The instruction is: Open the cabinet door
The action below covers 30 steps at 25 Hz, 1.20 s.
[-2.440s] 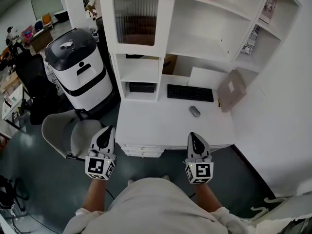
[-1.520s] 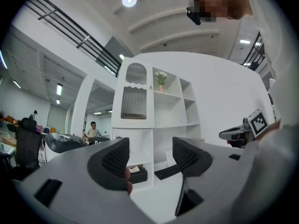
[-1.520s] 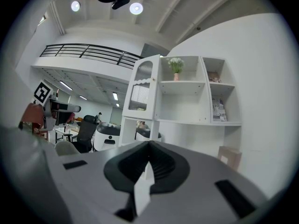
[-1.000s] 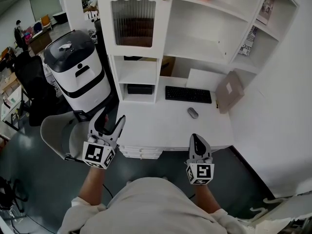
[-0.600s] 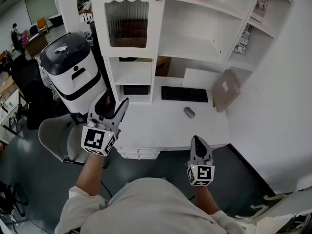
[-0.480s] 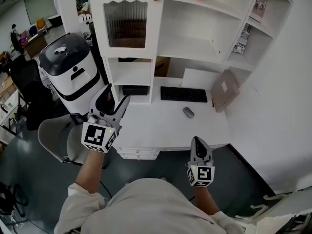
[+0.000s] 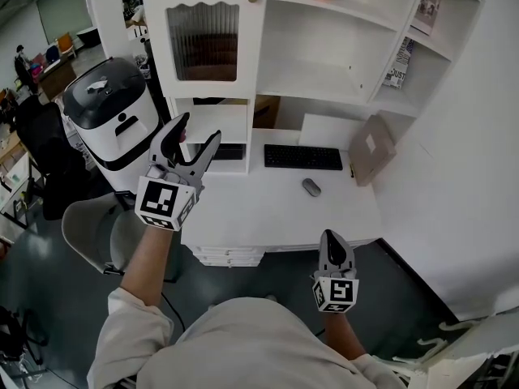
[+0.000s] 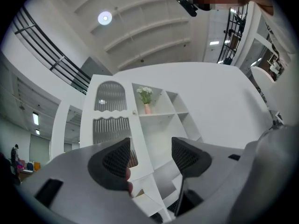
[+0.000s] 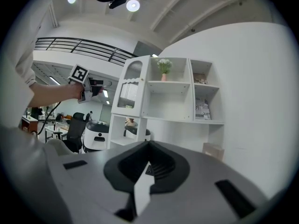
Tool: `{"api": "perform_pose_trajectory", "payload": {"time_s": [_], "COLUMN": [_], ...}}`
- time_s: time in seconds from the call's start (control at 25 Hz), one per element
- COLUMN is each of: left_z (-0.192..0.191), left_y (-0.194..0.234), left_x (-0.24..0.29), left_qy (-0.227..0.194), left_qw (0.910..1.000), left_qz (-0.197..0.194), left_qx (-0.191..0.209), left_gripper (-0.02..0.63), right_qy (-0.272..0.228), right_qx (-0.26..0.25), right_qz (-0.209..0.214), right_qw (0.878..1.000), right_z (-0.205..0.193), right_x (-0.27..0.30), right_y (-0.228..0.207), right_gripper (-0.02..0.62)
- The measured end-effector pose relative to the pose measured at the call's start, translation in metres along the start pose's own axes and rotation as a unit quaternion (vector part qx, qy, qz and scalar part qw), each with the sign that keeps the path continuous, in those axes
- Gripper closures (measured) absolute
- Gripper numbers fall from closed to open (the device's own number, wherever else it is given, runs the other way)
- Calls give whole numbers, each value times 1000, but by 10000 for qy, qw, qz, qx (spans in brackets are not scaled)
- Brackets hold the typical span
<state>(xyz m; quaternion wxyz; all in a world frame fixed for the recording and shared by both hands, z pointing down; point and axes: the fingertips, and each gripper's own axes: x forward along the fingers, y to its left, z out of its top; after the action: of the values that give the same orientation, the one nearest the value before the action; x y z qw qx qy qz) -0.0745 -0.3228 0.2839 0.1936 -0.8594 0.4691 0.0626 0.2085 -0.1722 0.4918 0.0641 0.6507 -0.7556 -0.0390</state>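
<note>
Holds left claw released, empty, apart from closed white ribbed-glass cabinet door at 12 o'clock; door top cut off, contents blurred. Holds right claw clenched on nothing at 5 o'clock.

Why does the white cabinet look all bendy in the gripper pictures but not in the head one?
Left gripper view: the wide-angle lens bows the cabinet door and blacks out the corners. Right gripper view: same bowing, plus glare from the ceiling lights. Head view: milder bending, so the shelves lean only slightly; it is sharp and evenly lit.
</note>
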Motion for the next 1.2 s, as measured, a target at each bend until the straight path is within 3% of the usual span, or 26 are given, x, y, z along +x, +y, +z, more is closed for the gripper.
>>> {"api": "perform_pose_trajectory", "payload": {"time_s": [1.2], "left_z": [50], "left_y": [29], "left_x": [141], "left_qy": [-122], "left_qw": [9959], "left_qz": [-237], "left_qx": [860], "left_gripper": [337], "right_qy": [195], "right_qx": [92], "right_qz": [-771], "right_qw": [9968], "right_z": [-18], "right_x": [-38], "right_y": [-55], "right_gripper": [592]}}
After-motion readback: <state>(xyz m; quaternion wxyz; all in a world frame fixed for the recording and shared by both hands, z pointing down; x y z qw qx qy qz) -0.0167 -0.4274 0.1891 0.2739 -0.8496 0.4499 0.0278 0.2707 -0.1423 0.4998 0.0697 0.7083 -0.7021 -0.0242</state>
